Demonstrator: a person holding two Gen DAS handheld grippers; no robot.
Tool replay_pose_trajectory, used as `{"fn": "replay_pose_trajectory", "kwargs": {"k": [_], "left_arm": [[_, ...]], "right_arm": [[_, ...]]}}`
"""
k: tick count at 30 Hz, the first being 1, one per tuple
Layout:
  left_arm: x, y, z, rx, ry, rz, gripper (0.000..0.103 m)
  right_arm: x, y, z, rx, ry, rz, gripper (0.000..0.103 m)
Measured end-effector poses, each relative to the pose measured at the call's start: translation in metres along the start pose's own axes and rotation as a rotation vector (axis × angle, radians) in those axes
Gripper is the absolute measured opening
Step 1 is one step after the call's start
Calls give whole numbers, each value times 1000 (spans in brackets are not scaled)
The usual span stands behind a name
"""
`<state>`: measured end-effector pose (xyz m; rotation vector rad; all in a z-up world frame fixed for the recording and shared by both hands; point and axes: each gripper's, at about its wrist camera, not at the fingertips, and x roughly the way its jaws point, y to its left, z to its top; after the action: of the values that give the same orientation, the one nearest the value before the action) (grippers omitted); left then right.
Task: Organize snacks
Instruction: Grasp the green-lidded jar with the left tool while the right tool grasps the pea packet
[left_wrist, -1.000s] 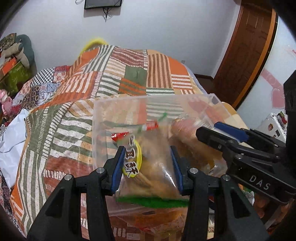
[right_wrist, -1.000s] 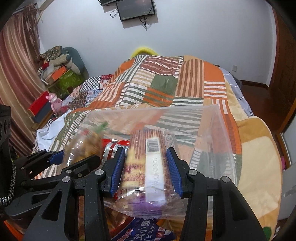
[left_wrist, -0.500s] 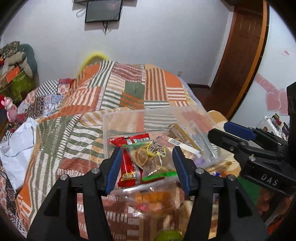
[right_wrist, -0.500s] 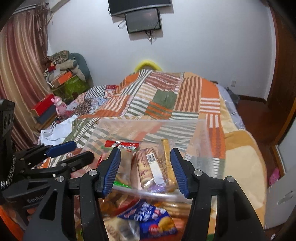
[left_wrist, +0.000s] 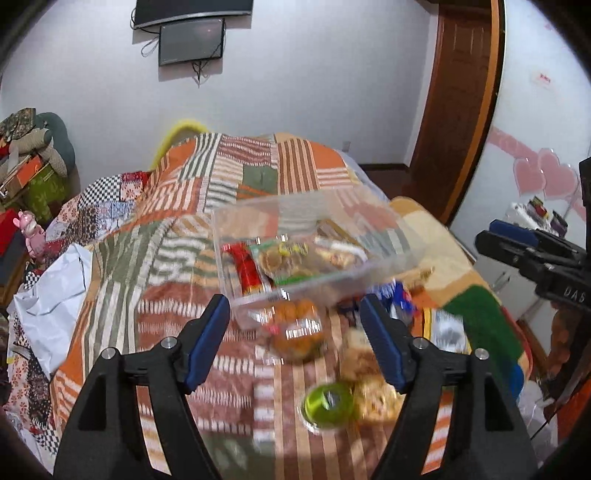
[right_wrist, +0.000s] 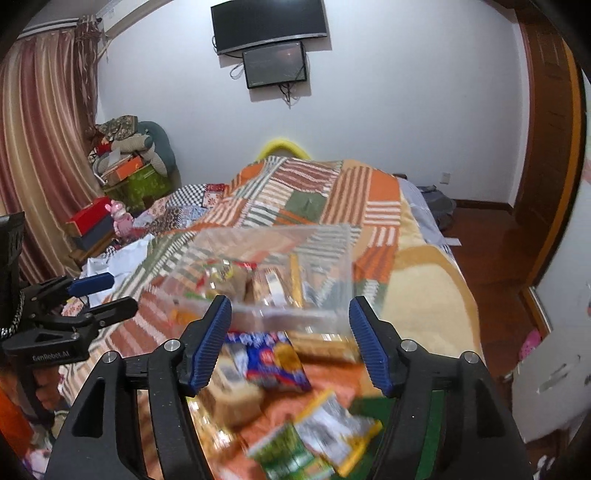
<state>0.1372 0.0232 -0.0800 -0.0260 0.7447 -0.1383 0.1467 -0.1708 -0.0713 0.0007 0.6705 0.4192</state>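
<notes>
A clear plastic box (left_wrist: 373, 218) sits on the striped bedspread and holds several snack packs, among them a red pack (left_wrist: 246, 266) and a cookie bag (left_wrist: 284, 258). It also shows in the right wrist view (right_wrist: 325, 240). My left gripper (left_wrist: 295, 314) is open and empty, pulled back from the box. My right gripper (right_wrist: 290, 314) is open and empty, just short of the box. Loose snacks lie in front: an orange pack (left_wrist: 295, 328), a green cup (left_wrist: 327, 404), a blue pack (right_wrist: 273, 360), a green and yellow pack (right_wrist: 317, 439).
The patchwork bedspread (left_wrist: 236, 177) covers the bed. A white sheet (left_wrist: 55, 291) lies at its left edge. Boxes and stuffed toys (right_wrist: 125, 166) are piled by the curtain. A wooden door (left_wrist: 458, 110) stands at the right.
Both grippers have opened, let go of the clear box and drawn back and up. The box now rests on the bed, farther away.
</notes>
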Motion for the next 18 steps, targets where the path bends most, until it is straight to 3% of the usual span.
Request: {"fn": "replay_pose_trajectory", "kwargs": {"k": [10, 18], "left_arm": [[23, -1, -58, -25, 139, -10, 73], [41, -7, -82, -25, 208, -33, 73]], "right_arm": [[5, -15, -58, 64, 149, 28, 64], [19, -8, -86, 77, 232, 70, 63]]}}
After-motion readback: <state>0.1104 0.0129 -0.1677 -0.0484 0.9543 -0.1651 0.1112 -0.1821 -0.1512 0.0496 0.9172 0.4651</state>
